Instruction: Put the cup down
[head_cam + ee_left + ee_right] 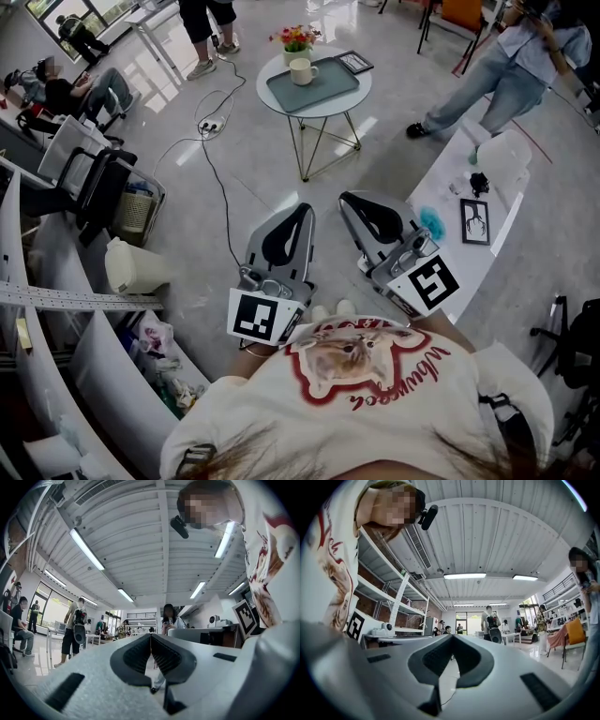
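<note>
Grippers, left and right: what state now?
Left gripper: shut, holding nothing.
Right gripper: shut, holding nothing.

Head view: above my shoulders, facing steeply down; round table (314,89) at 12 o'clock. Cameras on my left gripper (307,210) and right gripper (346,200) sit close behind the jaws, tilted up at the ceiling (140,550) (all three views catch my shirt (375,394)).

We see the right gripper (452,638) pointing upward, jaws tip-to-tip, nothing between. Shelving (386,595) left, ceiling light (464,575) overhead.
</note>
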`<state>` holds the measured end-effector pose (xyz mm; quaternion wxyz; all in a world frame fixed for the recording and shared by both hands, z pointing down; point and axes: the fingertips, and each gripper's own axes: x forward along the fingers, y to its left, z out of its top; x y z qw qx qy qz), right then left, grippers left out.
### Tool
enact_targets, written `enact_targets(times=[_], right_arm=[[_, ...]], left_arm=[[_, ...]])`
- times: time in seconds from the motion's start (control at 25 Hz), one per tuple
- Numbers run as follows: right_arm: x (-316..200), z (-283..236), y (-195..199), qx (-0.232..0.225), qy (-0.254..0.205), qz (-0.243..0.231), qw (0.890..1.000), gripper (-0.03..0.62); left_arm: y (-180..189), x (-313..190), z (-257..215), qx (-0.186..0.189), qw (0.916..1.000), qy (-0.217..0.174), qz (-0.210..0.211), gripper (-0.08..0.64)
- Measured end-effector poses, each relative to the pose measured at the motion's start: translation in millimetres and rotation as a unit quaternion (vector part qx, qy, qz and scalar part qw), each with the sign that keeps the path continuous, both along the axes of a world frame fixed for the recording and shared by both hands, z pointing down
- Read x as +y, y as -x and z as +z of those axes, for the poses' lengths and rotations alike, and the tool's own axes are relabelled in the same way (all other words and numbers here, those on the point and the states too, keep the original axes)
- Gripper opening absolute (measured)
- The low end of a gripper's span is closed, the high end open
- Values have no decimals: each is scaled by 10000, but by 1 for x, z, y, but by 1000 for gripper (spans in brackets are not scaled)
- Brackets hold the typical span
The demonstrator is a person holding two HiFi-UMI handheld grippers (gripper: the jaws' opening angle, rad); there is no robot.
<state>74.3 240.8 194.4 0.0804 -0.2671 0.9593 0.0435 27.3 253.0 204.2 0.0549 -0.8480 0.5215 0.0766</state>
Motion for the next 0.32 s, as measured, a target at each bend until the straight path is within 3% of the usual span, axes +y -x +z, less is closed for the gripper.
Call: enact_targets(times=[0.32], right_arm=[[0, 1, 10, -20, 12, -9, 10000, 28]], left_arm=[[11, 2, 0, -3, 10000, -20, -32, 15]])
